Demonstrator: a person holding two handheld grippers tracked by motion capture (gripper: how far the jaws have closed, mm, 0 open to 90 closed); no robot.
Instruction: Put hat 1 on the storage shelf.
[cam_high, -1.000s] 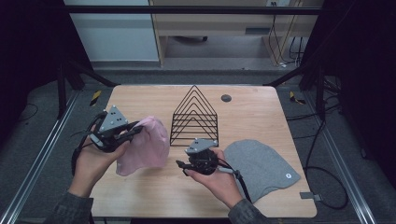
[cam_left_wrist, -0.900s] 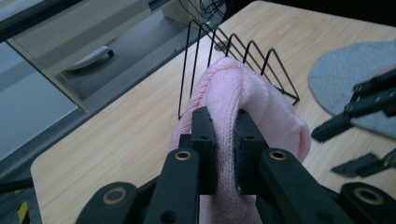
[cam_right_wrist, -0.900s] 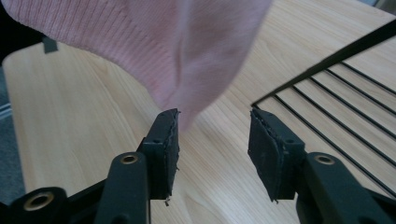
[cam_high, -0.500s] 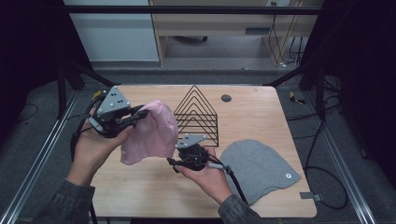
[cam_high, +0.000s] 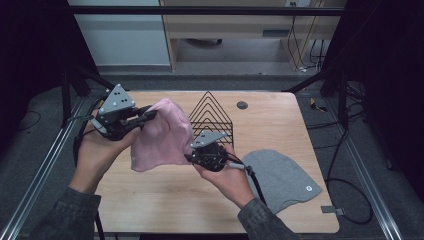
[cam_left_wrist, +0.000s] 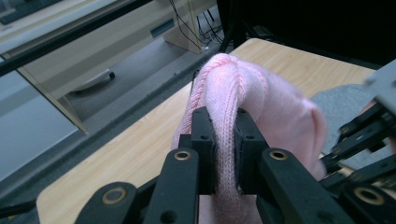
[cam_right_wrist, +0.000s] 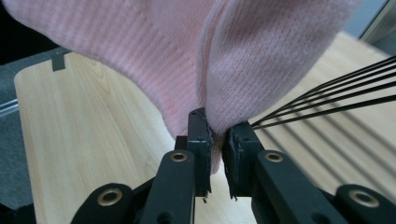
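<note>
Pink knit beanie (cam_high: 162, 135) held off the wooden table (cam_high: 165, 195), left of centre, strung between both grippers. Left gripper (cam_high: 145, 116) pinches a fold of its upper edge at about 9 o'clock of the hat. Right gripper (cam_high: 192, 159), jaws just closed, clamps the lower hem at about 4 o'clock. Black wire rack (cam_high: 212, 114) stands just behind. Grey beanie (cam_high: 282, 180) lies flat at 4 o'clock of the table.

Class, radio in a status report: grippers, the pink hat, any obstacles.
Left gripper shut on pink hat. Right gripper just closed on its lower edge. Hat off the table. Wire rack close behind.
</note>
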